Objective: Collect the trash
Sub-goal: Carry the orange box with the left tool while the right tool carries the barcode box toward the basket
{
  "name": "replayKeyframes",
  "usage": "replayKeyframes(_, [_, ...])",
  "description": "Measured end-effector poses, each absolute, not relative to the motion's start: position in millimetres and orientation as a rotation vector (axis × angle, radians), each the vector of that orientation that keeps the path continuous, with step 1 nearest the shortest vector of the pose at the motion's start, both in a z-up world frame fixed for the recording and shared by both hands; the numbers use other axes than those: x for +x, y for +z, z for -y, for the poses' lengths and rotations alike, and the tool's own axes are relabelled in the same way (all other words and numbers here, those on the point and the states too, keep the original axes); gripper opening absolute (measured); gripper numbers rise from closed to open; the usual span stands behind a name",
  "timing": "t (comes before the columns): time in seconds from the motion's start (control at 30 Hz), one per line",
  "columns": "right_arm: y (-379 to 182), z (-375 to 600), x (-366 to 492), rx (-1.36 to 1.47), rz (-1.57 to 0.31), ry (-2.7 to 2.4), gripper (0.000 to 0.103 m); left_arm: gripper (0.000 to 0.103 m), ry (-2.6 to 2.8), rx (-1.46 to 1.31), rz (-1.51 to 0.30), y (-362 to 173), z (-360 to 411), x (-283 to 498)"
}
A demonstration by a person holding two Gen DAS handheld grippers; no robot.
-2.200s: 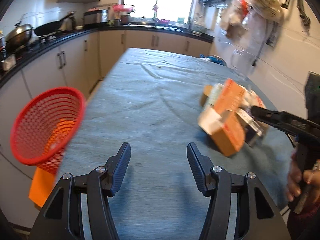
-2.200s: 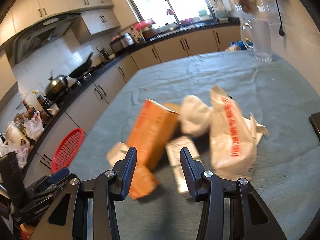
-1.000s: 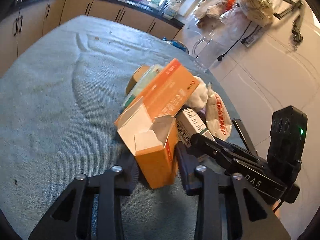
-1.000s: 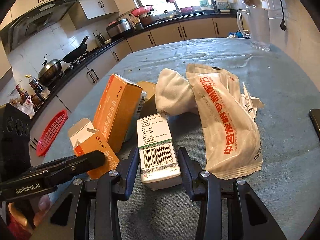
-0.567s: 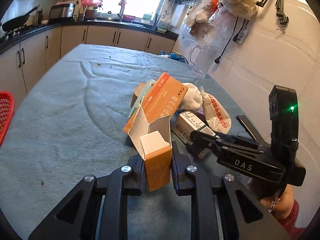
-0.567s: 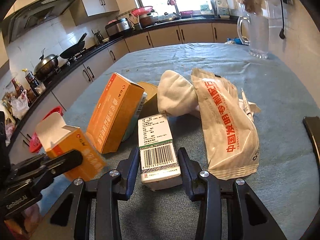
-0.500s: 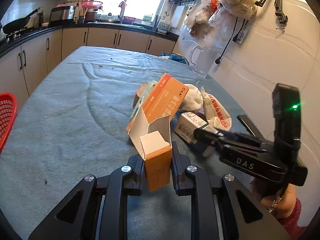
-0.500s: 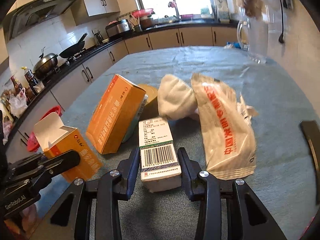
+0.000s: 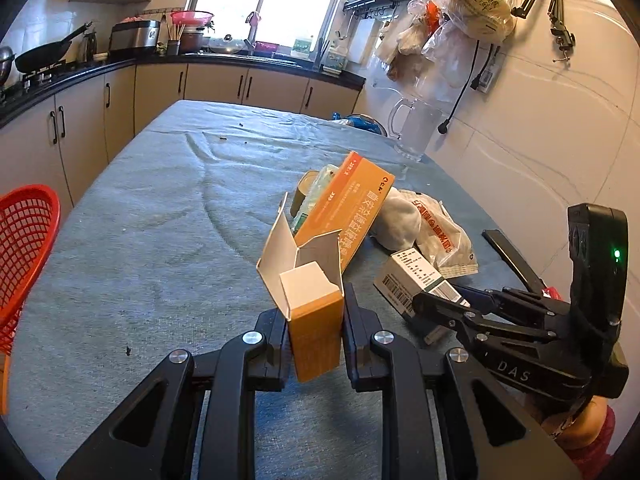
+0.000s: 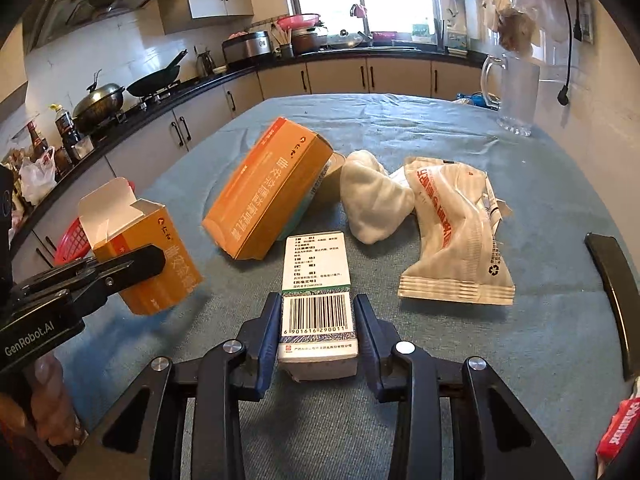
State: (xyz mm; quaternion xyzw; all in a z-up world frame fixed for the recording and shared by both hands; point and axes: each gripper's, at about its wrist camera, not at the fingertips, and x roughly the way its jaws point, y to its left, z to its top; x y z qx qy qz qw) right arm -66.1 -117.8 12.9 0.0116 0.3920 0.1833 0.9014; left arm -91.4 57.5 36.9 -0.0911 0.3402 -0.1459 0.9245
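My left gripper [image 9: 315, 320] is shut on a small open orange box [image 9: 316, 320] and holds it above the blue-grey tablecloth [image 9: 160, 240]; the box also shows in the right wrist view [image 10: 152, 264]. My right gripper [image 10: 317, 320] is shut on a white barcode box [image 10: 316, 300], also visible in the left wrist view [image 9: 416, 280]. On the table lie a long orange box [image 10: 268, 192], a crumpled white wad [image 10: 374, 200] and a white printed pouch [image 10: 456, 232]. A red mesh basket [image 9: 22, 248] hangs off the table's left edge.
A black flat object [image 10: 616, 300] lies at the right table edge. A red packet [image 10: 620, 432] sits at the near right. A glass pitcher [image 10: 516, 96] stands at the far right corner. Kitchen counters [image 9: 100, 68] with pans line the left and back.
Both grippers have closed on their boxes and lifted slightly. The left gripper pulled back with the small orange box, away from the pile.
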Motion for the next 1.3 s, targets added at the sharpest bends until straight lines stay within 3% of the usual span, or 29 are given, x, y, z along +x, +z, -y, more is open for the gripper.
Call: replayKeyframes(1.3, [37, 93, -88, 0.11, -0.758, 0.522, 0.038, 0.02, -0.181, -0.15, -0.616, 51, -88, -115])
